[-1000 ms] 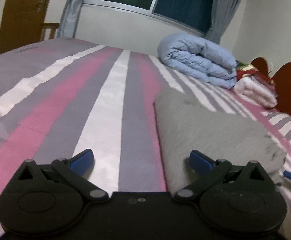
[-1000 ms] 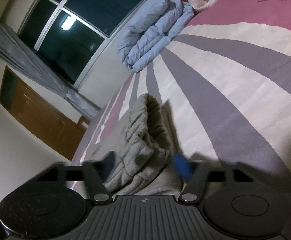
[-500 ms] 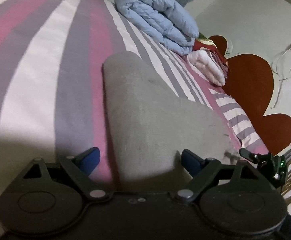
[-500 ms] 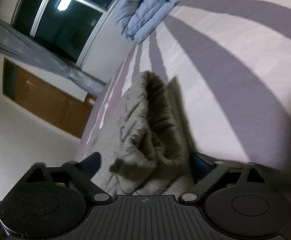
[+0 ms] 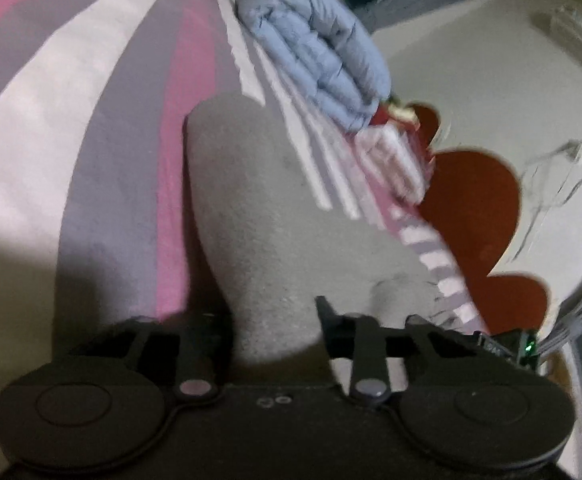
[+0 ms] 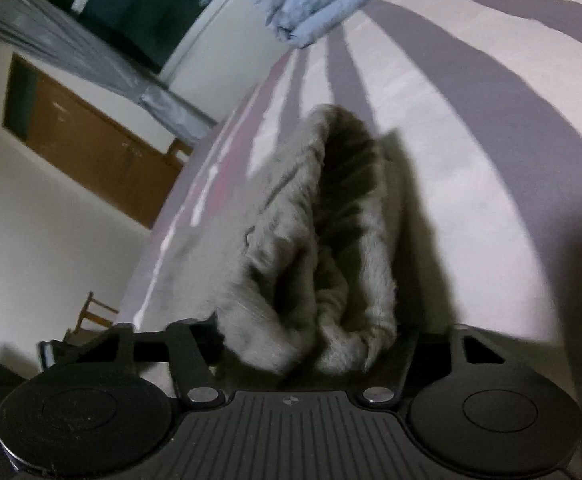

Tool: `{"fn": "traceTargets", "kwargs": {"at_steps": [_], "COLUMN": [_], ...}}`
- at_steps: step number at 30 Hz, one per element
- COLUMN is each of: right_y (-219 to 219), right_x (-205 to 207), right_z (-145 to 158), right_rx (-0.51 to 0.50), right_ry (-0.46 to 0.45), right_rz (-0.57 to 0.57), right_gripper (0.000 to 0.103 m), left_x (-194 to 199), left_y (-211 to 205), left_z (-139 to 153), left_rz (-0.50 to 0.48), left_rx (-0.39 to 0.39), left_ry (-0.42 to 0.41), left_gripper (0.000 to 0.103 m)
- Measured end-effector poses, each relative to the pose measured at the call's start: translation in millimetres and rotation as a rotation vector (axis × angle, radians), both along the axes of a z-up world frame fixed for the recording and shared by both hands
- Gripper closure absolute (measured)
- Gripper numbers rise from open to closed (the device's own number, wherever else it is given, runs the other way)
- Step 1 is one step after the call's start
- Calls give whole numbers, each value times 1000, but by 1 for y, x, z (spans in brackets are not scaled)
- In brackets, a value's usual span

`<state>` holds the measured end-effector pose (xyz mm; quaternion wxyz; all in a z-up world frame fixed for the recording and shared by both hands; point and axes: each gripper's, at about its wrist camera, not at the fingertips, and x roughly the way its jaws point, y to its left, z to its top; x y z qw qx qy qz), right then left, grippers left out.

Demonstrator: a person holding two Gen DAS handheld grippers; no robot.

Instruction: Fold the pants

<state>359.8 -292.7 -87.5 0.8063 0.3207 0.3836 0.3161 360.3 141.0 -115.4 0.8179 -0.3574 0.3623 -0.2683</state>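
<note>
The grey pants (image 5: 275, 208) lie folded in a thick stack on the striped bed. In the left wrist view my left gripper (image 5: 273, 320) is closed on the near end of the stack, its fingers pressed into the cloth. In the right wrist view the bunched grey pants (image 6: 315, 248) sit between the fingers of my right gripper (image 6: 311, 340), which is closed on the thick folded edge. The tips of both grippers are buried in fabric.
The bed cover (image 5: 103, 128) has pink, grey and white stripes. A folded blue duvet (image 5: 323, 48) and a pink-white blanket (image 5: 391, 160) lie near the red headboard (image 5: 475, 208). A window (image 6: 143, 8), curtain and wooden door (image 6: 91, 152) stand beyond the bed edge.
Both grippers have gone from open around the pants to closed on them. The left view has tilted and swung toward the headboard; the right view has moved closer to the bundle.
</note>
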Motion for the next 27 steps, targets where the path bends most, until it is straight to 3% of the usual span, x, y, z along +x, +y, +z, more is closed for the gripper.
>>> {"fn": "traceTargets", "kwargs": {"at_steps": [3, 9, 12, 13, 14, 15, 16, 17, 18, 22, 24, 27], "right_y": [9, 31, 39, 42, 44, 48, 50, 49, 46, 38, 25, 1], "right_x": [11, 66, 106, 123, 137, 151, 165, 174, 176, 163, 149, 117], "right_z": [23, 59, 55, 50, 42, 30, 16, 1, -8, -7, -2, 2], "right_rx": [11, 24, 37, 33, 9, -62, -152, -192, -166, -161, -127, -153], "right_ry": [-80, -177, -164, -150, -143, -112, -32, 28, 31, -33, -74, -123], "right_rz": [46, 70, 45, 33, 16, -22, -71, -90, -84, -62, -87, -139], "right_gripper": [49, 50, 50, 48, 36, 12, 7, 8, 7, 7, 0, 0], "left_x": [-1, 46, 82, 96, 105, 117, 125, 130, 131, 105, 82, 44], "left_y": [8, 24, 36, 35, 31, 23, 16, 13, 12, 17, 16, 28], "left_z": [15, 62, 73, 72, 68, 62, 54, 44, 35, 32, 35, 39], "left_rz": [-2, 40, 78, 85, 100, 121, 161, 174, 160, 195, 245, 306], "left_rx": [-58, 15, 79, 112, 163, 264, 384, 457, 480, 454, 499, 582], "left_ry": [-71, -181, -201, -194, -177, -149, -101, -59, -45, -105, -138, -193], "left_gripper": [85, 86, 85, 82, 69, 56, 31, 28, 26, 20, 8, 6]}}
